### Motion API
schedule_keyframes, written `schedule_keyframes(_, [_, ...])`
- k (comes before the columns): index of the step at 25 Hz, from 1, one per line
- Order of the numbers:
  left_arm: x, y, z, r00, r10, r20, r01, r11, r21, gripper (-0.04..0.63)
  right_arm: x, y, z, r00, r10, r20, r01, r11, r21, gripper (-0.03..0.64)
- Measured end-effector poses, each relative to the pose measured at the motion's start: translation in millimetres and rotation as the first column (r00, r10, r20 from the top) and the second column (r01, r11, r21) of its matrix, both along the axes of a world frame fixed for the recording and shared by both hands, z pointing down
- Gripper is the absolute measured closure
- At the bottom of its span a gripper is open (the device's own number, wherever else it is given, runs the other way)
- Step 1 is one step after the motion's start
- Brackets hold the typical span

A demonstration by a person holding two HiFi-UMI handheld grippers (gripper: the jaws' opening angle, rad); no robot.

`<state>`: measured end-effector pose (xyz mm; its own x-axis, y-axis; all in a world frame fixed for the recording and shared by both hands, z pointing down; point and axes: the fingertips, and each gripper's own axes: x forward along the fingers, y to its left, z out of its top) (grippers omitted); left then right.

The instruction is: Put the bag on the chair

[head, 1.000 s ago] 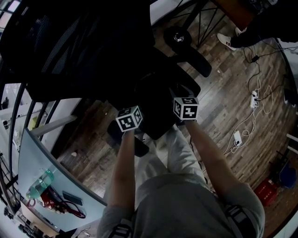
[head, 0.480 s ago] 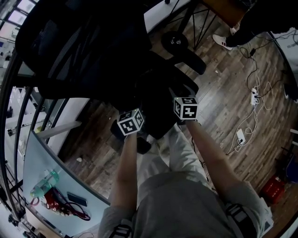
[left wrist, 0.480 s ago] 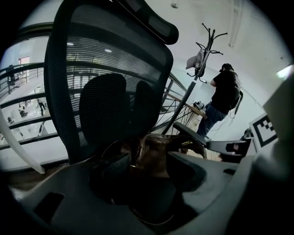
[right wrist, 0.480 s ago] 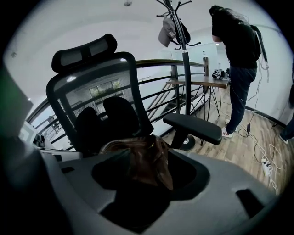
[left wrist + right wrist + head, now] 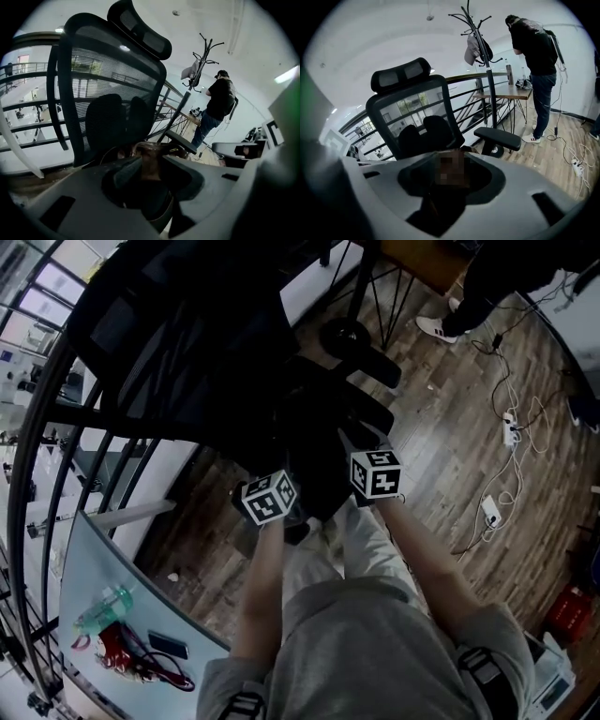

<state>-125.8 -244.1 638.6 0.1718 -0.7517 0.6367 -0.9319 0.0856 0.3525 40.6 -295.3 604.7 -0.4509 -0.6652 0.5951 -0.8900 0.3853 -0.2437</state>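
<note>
Left hand-held gripper (image 5: 149, 169), its jaws just closing, clamps the brown strap (image 5: 151, 157) of the bag (image 5: 319, 460). The right hand-held gripper (image 5: 449, 177), likewise closing, grips its dark top. The bag hangs between them before the chair (image 5: 108, 89), its outline and long axis lost in black.

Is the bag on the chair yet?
Seemingly not: the bag hangs above the wooden floor, in front of the chair; too dark to be sure.
</note>
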Motion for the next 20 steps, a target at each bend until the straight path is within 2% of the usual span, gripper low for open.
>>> schedule_keyframes(2, [1.4,7.7,-9.3,1.000,0.000,0.006,0.000,1.000,0.009,0.498,-1.6,10.7,-13.8,1.000,0.004,0.013,-0.005,1.000,0.018,0.488])
schedule_keyframes(9, [15.4,33.2,-38.6,0.999,0.054,0.008,-0.054,0.998,0.031,0.547,-1.8,45.9,-42.9,0.999,0.027,0.038,-0.029,0.998,0.052,0.576])
schedule_keyframes(20, [33.7,71.0,-85.3,0.991,0.136,-0.002,-0.135,0.988,0.077,0.569,-2.2,94.4,-79.6,0.996,0.030,0.084,-0.038,0.994,0.102,0.609])
